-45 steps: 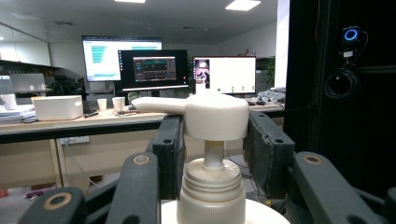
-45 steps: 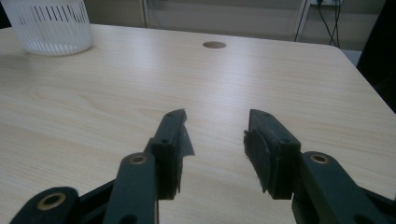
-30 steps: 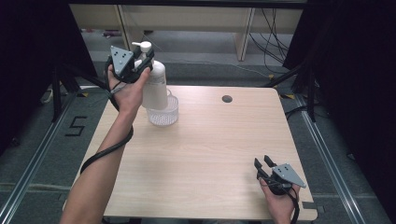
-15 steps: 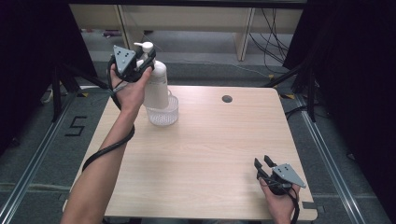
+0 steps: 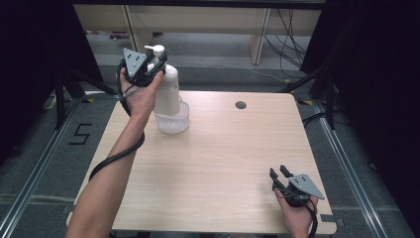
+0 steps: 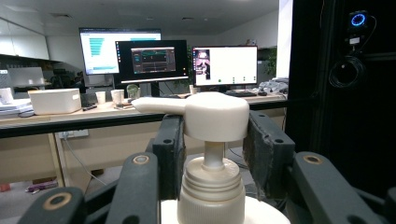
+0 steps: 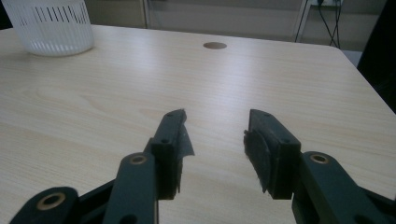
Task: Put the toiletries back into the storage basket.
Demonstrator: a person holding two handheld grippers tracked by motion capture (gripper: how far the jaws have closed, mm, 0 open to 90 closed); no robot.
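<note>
I have the left gripper (image 5: 154,63) up at the far left corner of the table (image 5: 223,163), and in the high view it sits at the top of the white pump bottle (image 5: 166,91). Through the left gripper view the pump head (image 6: 212,114) lies between my two fingers (image 6: 170,149), with the nozzle pointing off to the left of that view and the ribbed collar (image 6: 212,193) just below. The left finger looks to be against the head; on the right side I see a thin gap beside the pad, so I cannot tell whether the fingers are really clamping the head or only bracketing it. The bottle stands upright with its base inside a clear ribbed cup (image 5: 172,119), which rests on the table near its far left edge. The cable from this gripper loops down along my left forearm (image 5: 109,173). My right gripper (image 5: 280,174) is at the near right corner of the table, well apart from the bottle, with its grey plate on top. In the right gripper view its fingers (image 7: 172,140) are spread apart with bare wood between them, gripping nothing and held low over the table. Farther off in that view I see the ribbed cup (image 7: 51,25) at upper left and a round hole (image 7: 215,45) in the table toward the far edge.
</note>
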